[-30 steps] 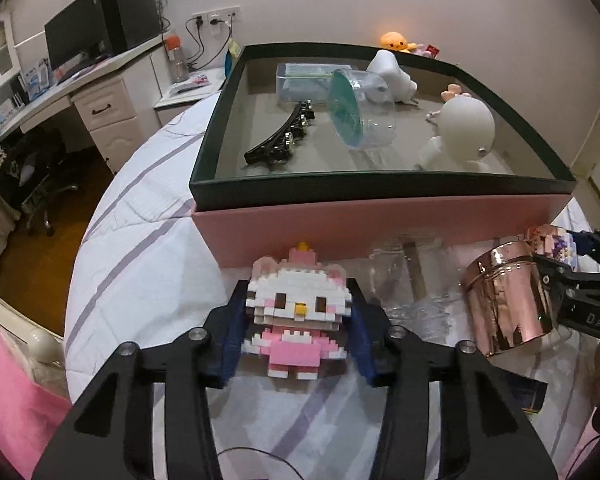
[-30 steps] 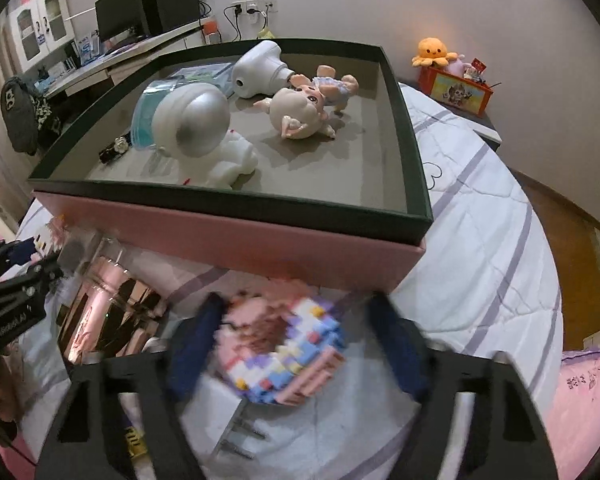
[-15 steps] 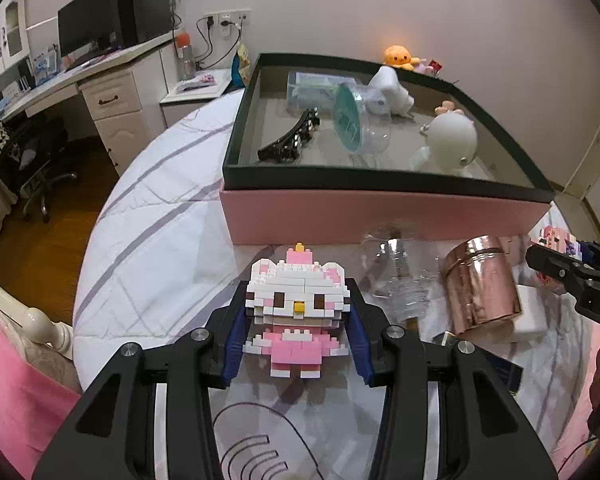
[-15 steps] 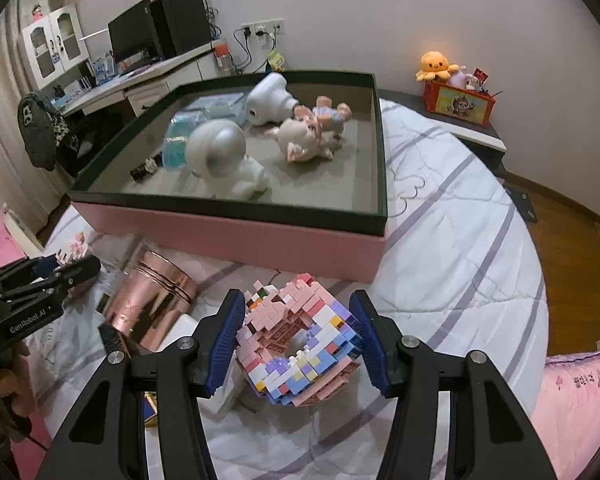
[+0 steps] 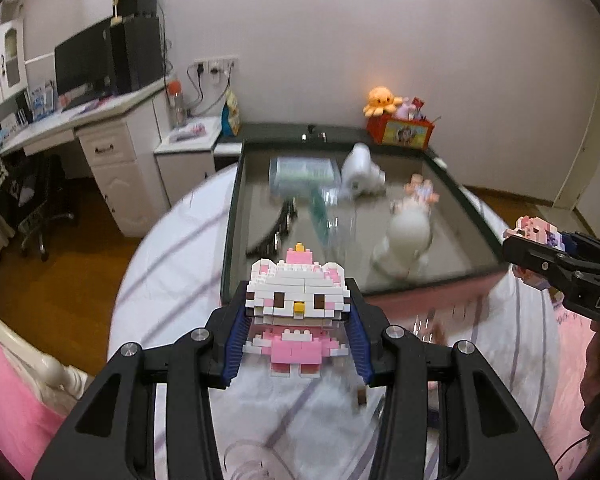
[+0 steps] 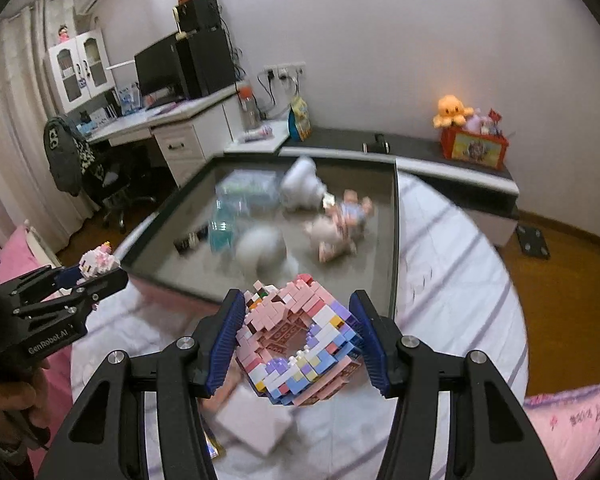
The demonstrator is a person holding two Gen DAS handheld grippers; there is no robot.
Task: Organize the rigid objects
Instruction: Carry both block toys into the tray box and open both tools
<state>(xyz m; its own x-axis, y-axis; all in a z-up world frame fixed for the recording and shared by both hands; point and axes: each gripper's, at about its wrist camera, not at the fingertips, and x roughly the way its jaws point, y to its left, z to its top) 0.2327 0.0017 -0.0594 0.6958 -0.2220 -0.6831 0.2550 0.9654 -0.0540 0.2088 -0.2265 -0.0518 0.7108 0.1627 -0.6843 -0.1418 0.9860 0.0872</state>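
My left gripper [image 5: 298,334] is shut on a white and pink brick-built cat figure [image 5: 296,304], held upright in the air in front of the tray. My right gripper [image 6: 300,340] is shut on a pink and pastel brick-built doughnut [image 6: 300,344], held tilted above the bed. Ahead lies a wide dark-rimmed tray [image 5: 230,240] on a pink base, also in the right wrist view [image 6: 394,240]. It holds a white round figure [image 5: 406,240], a doll [image 6: 344,220], a clear box [image 5: 302,172], a black hair clip [image 5: 276,232] and a white device [image 5: 360,174]. Each gripper shows in the other's view, the right [image 5: 540,256] and the left [image 6: 84,276].
The tray stands on a round bed with a white striped cover [image 6: 440,264]. A white block [image 6: 252,420] lies on the bed below my right gripper. A desk with a monitor [image 5: 84,68] stands at the back left. A low shelf with an orange plush [image 6: 452,110] runs along the wall.
Both grippers have risen well above the bed with their toys, and the views now look down on the tray from higher up. The copper cup has dropped out of sight.
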